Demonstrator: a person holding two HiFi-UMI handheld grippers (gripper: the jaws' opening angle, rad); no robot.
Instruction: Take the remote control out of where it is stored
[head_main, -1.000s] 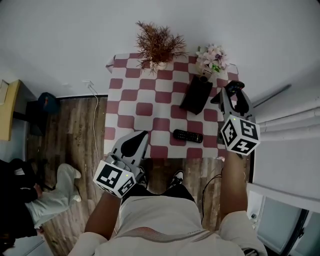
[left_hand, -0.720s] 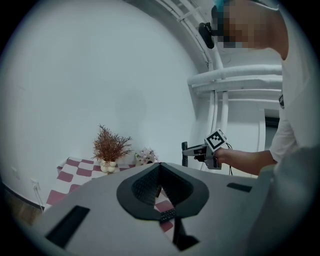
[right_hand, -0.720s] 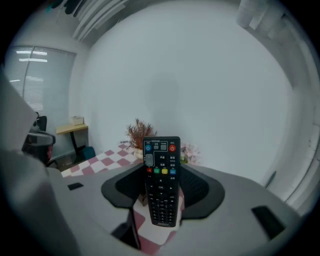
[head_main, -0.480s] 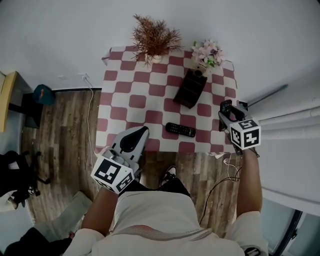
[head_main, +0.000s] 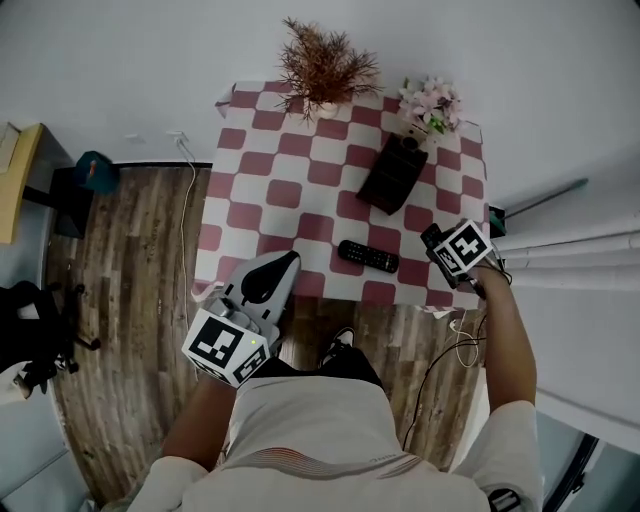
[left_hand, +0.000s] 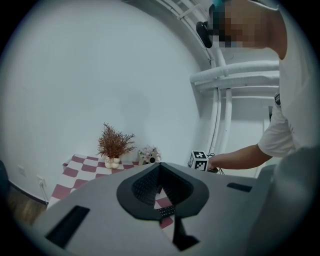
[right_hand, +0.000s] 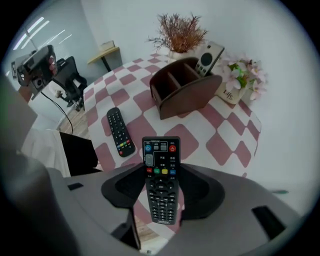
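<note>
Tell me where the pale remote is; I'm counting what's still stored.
In the right gripper view the pale remote stands upright in the far end of the brown holder, toward the table's back right, beside the pink flowers.

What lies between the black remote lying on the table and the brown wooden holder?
Nothing: only bare checkered tablecloth separates the black remote from the wooden holder. This is clearest in the right gripper view.

Left gripper (left_hand: 159, 172): jaws together, nothing between them, held low before the body on a bent left arm (head_main: 200, 420). Right gripper (right_hand: 161, 170): jaws clamped on a remote (right_hand: 160, 150); right arm (head_main: 505, 350) stretched forward.
</note>
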